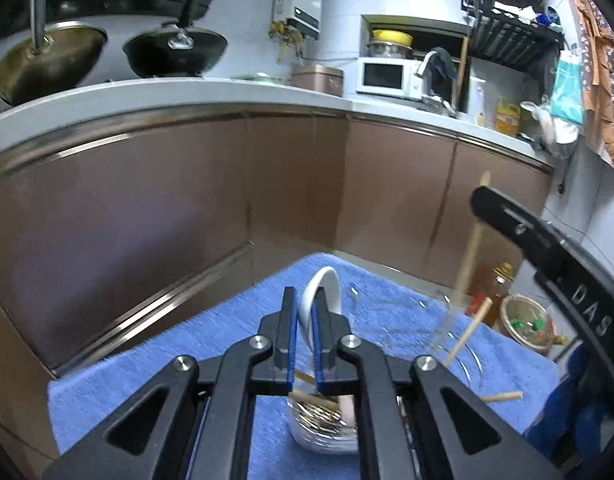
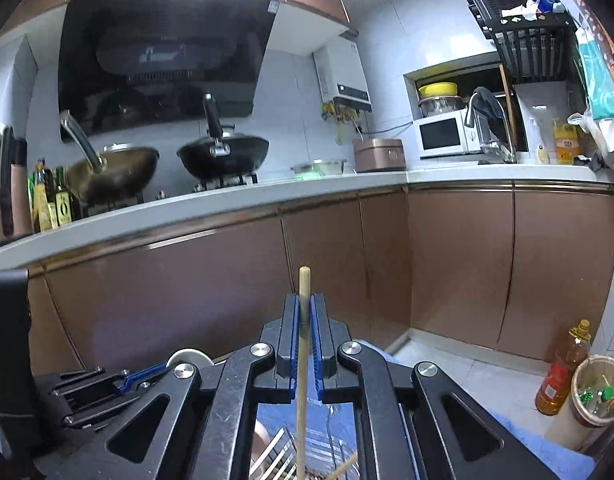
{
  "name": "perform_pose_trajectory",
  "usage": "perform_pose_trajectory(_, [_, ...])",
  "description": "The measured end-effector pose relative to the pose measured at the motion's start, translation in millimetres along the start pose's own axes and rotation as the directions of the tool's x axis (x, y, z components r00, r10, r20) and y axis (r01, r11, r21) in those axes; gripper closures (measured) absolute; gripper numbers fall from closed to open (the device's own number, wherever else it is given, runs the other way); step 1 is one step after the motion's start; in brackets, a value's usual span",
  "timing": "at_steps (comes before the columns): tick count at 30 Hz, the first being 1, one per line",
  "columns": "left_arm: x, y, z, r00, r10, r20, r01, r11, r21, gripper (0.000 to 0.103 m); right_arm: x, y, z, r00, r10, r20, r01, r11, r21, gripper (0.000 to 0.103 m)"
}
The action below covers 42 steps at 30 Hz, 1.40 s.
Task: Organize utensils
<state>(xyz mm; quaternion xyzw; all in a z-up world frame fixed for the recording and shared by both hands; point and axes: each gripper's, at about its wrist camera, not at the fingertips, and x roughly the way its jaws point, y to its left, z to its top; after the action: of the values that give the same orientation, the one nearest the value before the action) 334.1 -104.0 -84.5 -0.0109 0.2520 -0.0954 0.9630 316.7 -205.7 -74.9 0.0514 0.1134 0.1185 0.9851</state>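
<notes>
While the left hand-held gripper [image 1: 304, 312] stands over the blue terry towel [image 1: 211, 344], its blue-padded fingers are clamped on the rim of a white ceramic spoon [image 1: 325, 286], which is held upright above the towel. Directly below that gripper sits a clear glass jar [image 1: 323, 428] holding metal utensils and light wooden sticks; the exact contents are blurred.

The right hand-held gripper [image 2: 306, 316] is closed on a pale round wooden chopstick [image 2: 303, 360], gripped near its upper end. The stick hangs near vertical, its top standing clear above the fingers and its lower part running down toward a clear glass container [image 2: 307, 452] beneath. In the left wrist view the same stick [image 1: 469, 256] shows motion blur beside a transparent glass bowl [image 1: 459, 344] resting on the towel, with two further wooden chopsticks [image 1: 467, 332] leaning out of it.

Brown cabinet fronts [image 1: 167, 200] stand behind.
</notes>
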Motion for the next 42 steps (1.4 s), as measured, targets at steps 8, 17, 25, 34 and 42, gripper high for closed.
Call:
perform_pose_trajectory(8, [-16, 4, -2, 0.999, -0.025, 0.024, 0.025, 0.999, -0.026, 0.071, -26, 3, 2, 1.000, -0.010, -0.003, 0.010, 1.000, -0.004, 0.079])
perform_pose_trajectory(17, [-74, 18, 3, 0.997, -0.005, 0.075, 0.010, 0.998, -0.063, 0.060, -88, 8, 10, 1.000, -0.005, 0.016, 0.005, 0.999, 0.033, 0.067])
perform_pose_trajectory(25, [-141, 31, -7, 0.990, 0.023, 0.141, -0.011, 0.996, -0.085, 0.057, -147, 7, 8, 0.999, -0.030, -0.010, 0.031, 0.996, 0.084, 0.060])
perform_pose_trajectory(34, [-208, 34, -16, 0.981, 0.030, 0.192, -0.020, 0.998, -0.054, 0.057, -191, 16, -5, 0.998, -0.048, -0.051, 0.055, 0.990, 0.132, 0.041])
perform_pose_trajectory(42, [-255, 38, -28, 0.979, 0.048, 0.199, -0.036, 0.997, -0.066, 0.047, -224, 32, -11, 0.998, -0.052, -0.040, 0.058, 0.984, 0.169, 0.023])
